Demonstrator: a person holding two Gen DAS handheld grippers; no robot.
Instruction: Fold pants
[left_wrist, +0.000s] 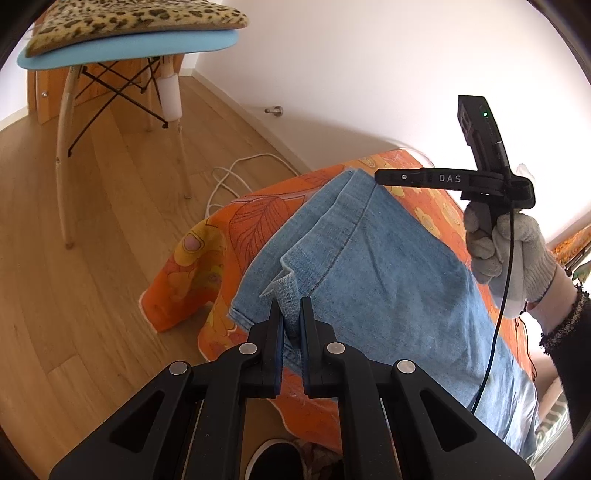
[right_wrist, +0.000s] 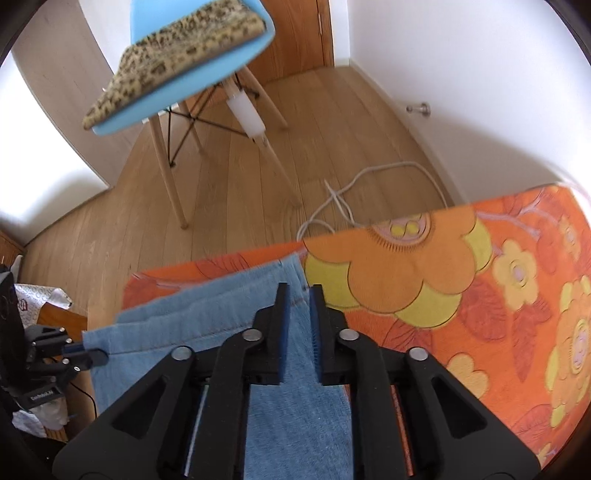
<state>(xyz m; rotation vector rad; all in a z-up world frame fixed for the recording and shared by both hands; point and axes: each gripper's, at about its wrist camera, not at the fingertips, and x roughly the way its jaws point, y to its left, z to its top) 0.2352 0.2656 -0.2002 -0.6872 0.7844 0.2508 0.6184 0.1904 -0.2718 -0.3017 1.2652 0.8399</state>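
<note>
Now my left fingers (left_wrist: 291, 310) pinch a fold of the jeans (left_wrist: 369, 266) at the surface's (right_wrist: 443, 295) near edge; my right fingers (right_wrist: 298, 295) hover slightly spread above their far hem.

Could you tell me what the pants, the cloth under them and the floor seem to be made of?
The pants look like light-blue washed denim: woven texture, stitched seams, faded patches. The cloth beneath appears to be thin printed cotton or similar, matte, with orange and yellow flowers. The floor looks like pale wood planks or laminate, smooth with a slight sheen.
</note>
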